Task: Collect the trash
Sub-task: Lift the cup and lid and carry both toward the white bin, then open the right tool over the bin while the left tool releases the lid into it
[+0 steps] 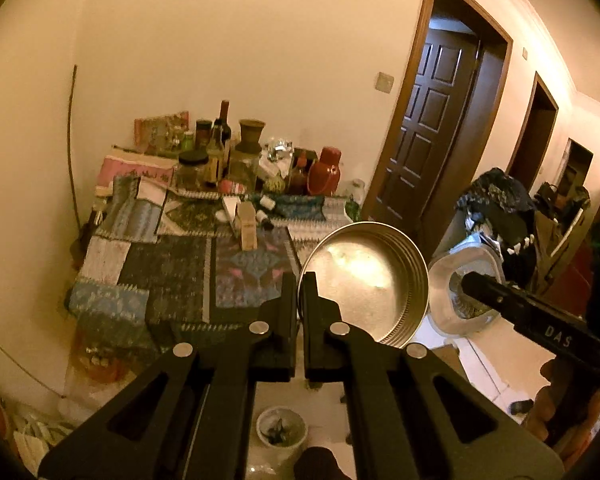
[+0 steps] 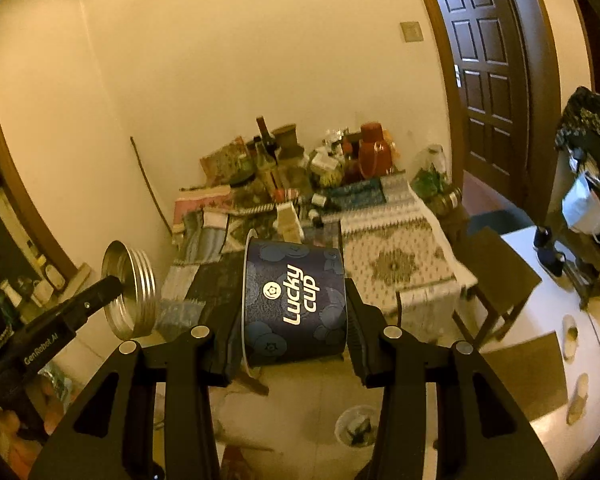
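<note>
Left gripper (image 1: pixel 299 292): fingers closed tight on the rim of a shallow metal lid (image 1: pixel 366 280), which sticks out to the right of the fingertips, held in the air.
Right gripper (image 2: pixel 296 300): fingers clamp a dark blue paper cup (image 2: pixel 294 300) lying sideways between them, its mouth to the left.
Surroundings: both are held in front of the cluttered desk (image 2: pixel 400 256); a small bin (image 2: pixel 354 426) stands on the floor below.

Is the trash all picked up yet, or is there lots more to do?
Partly. The left gripper pinches the rim of a round silver metal tin lid, and the right gripper holds a dark blue Lucky Cup paper cup. Both still need binning. A small white bin sits on the floor below. The cluttered patchwork-covered table looks untouched.
</note>
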A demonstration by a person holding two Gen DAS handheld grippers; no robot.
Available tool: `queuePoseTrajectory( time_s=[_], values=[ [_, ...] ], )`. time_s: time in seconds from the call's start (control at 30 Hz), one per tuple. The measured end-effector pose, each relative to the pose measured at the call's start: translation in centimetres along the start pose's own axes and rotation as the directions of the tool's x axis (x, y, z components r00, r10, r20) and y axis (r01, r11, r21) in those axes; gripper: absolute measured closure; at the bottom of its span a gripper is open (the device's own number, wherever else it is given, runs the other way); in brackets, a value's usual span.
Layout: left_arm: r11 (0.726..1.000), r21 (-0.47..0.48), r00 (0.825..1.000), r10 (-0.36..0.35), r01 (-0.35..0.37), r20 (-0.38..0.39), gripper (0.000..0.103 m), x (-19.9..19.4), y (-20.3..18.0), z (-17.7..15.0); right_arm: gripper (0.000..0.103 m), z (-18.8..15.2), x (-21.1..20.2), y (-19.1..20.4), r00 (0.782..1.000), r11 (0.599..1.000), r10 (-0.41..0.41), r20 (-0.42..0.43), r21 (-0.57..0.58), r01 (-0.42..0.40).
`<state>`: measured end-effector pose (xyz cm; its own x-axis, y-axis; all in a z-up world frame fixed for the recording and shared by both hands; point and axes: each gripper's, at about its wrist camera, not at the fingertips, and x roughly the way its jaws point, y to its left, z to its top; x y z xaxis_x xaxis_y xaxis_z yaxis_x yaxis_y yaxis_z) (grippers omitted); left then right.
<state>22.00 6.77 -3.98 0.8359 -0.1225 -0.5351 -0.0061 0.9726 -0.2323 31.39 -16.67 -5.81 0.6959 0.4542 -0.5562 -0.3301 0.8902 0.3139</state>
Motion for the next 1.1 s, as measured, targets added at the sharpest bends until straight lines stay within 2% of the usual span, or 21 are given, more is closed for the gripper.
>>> queuePoseTrajectory(
  time_s=[0.33,0.5,0.73,0.9,1.1],
  values=[
    [1.0,-0.018,0.994,-0.027,0.025,-0.11,0.102,1.8,0.0,-3.6,0.065,-3.4,0.9,-0.9,0.993,0.999,-0.044,-0.108,0.004,0.044],
    [0.999,-0.033,0.975,-0.012,0.004,-0.222,0.102,6.4,0.0,-6.9,0.065,-5.8,4.2,-3.6,0.977,0.998,-0.049,-0.207,0.019,0.054],
    [0.995,-0.082,0.936,0.024,-0.057,-0.351,0.102,13.5,0.7,-13.3,0.065,-10.9,10.9,-8.1,0.932,0.998,-0.036,-0.361,0.034,0.052],
    [0.987,-0.116,0.907,0.053,-0.112,-0.418,0.102,18.6,2.0,-18.9,0.065,-16.0,17.1,-11.1,0.882,0.998,-0.036,-0.469,0.026,0.055],
    [0.971,-0.149,0.865,0.09,-0.186,-0.494,0.102,24.9,5.1,-26.2,0.065,-22.0,24.2,-13.3,0.834,0.999,-0.029,-0.551,0.009,0.041]
  ],
)
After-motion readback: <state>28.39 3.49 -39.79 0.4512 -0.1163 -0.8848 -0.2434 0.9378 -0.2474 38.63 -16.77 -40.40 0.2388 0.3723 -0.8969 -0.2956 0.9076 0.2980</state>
